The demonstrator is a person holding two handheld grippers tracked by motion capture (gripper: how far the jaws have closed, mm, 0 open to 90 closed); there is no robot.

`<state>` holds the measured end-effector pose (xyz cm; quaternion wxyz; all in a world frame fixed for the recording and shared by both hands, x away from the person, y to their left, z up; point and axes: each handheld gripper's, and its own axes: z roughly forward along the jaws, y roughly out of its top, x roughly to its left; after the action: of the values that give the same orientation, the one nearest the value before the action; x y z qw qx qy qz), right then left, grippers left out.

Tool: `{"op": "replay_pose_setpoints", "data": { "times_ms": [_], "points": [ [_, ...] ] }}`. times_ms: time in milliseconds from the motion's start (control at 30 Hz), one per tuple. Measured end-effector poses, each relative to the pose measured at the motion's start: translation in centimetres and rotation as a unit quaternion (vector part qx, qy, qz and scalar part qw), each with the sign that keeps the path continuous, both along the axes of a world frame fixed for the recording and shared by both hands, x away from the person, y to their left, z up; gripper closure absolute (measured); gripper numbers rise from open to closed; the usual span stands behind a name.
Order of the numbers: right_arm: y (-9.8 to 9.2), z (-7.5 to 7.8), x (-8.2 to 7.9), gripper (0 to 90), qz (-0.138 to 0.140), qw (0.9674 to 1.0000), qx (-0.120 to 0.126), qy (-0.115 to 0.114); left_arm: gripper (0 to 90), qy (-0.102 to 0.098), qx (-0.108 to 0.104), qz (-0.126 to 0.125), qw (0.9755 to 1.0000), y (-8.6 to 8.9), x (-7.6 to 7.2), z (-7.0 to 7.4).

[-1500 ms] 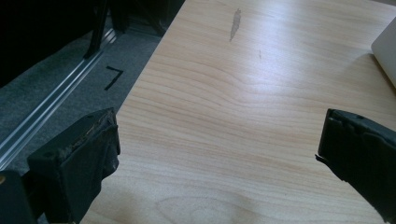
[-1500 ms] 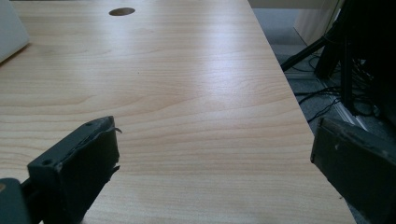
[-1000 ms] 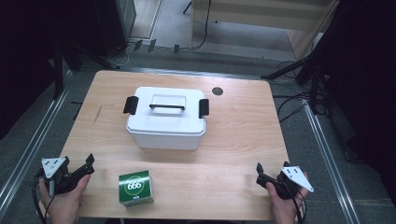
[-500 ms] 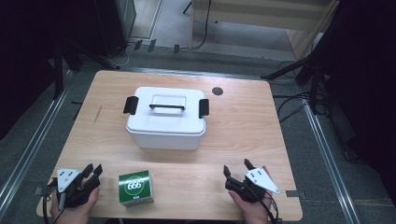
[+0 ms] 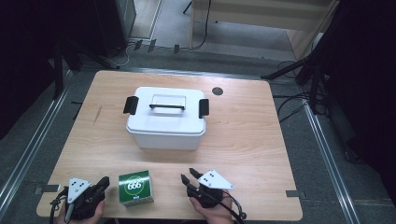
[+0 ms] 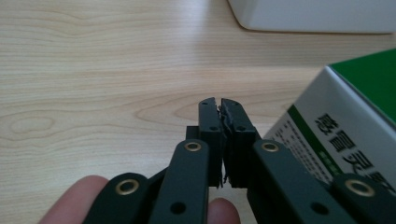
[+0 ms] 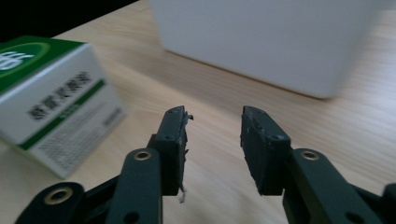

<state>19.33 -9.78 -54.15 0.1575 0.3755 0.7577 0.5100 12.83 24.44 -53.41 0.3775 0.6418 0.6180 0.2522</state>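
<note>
On the table [image 5: 261, 135]: 1 white lidded bin [image 5: 166, 123], 1 green-and-white carton [image 5: 135, 187]. 2 grippers: left gripper [image 5: 103, 182], right gripper [image 5: 188, 174].

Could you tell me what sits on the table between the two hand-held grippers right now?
In the high view, the green-and-white box stands between the left hand-held gripper and the right hand-held gripper, touching neither.

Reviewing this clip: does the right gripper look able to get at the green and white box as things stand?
Probably yes. The right gripper has its jaws open and sits just beside the green and white box, with bare table between them. The white lidded container stands farther back, out of the way.
</note>
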Motion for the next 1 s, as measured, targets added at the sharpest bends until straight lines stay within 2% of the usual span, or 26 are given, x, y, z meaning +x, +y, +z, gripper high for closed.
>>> {"op": "replay_pose_setpoints", "data": {
  "times_ms": [67, 167, 267, 300, 333, 367, 433, 567, 667, 800, 900, 1000],
  "points": [
    [1.3, -0.2, -0.2, 64.9, 0.019, 0.9998, 0.008, 0.008, 89.9, 0.003, 0.001, -0.007, 1.0, -0.2, -0.1, 0.0],
    [3.1, -0.6, -0.4, 70.7, 0.035, 0.9993, 0.005, 0.013, 90.0, 0.009, 0.002, -0.014, 0.9999, -0.7, 0.0, -0.1],
    [4.6, -0.7, -0.6, 76.3, 0.05, 0.9986, 0.006, 0.016, 90.0, 0.006, -0.003, -0.021, 0.9998, -1.2, -0.1, -0.1],
    [5.3, -0.6, -0.5, 80.8, 0.064, 0.9967, 0.032, 0.038, 90.0, 0.0, -0.003, -0.023, 0.9997, -1.5, -0.3, 0.1],
    [5.3, -0.6, -0.5, 80.8, 0.064, 0.9967, 0.032, 0.038, 90.0, 0.0, -0.003, -0.023, 0.9997, -1.5, -0.3, 0.1],
    [5.8, -0.6, -0.4, 84.4, 0.083, 0.9937, 0.053, 0.054, 90.0, -0.003, -0.008, -0.027, 0.9996, -1.8, -0.4, 0.2],
    [6.1, -0.6, -0.3, 85.2, 0.089, 0.9928, 0.055, 0.058, 90.0, -0.005, -0.007, -0.028, 0.9996, -1.9, -0.4, 0.2],
    [7.2, -0.7, -1.0, 84.1, 0.106, 0.9928, 0.033, 0.046, 90.0, -0.006, -0.009, -0.037, 0.9993, -2.4, -0.5, 0.3],
    [7.2, -0.6, -1.1, 84.4, 0.101, 0.993, 0.033, 0.05, 90.0, -0.005, -0.013, -0.037, 0.9992, -2.6, -0.4, 0.3],
    [7.0, -0.5, -1.1, 90.0, 0.104, 0.9923, 0.035, 0.056, 90.0, -0.001, -0.025, -0.045, 0.9987, -2.8, 0.0, 0.3],
    [6.8, -0.4, -1.2, 90.0, 0.093, 0.9934, 0.033, 0.059, 90.0, 0.001, -0.033, -0.045, 0.9984, -3.3, 0.4, 0.3],
    [6.4, -0.4, -1.0, 90.0, 0.081, 0.9941, 0.034, 0.063, 90.0, 0.002, -0.033, -0.048, 0.9983, -3.9, 0.8, 0.4]
  ]
}}
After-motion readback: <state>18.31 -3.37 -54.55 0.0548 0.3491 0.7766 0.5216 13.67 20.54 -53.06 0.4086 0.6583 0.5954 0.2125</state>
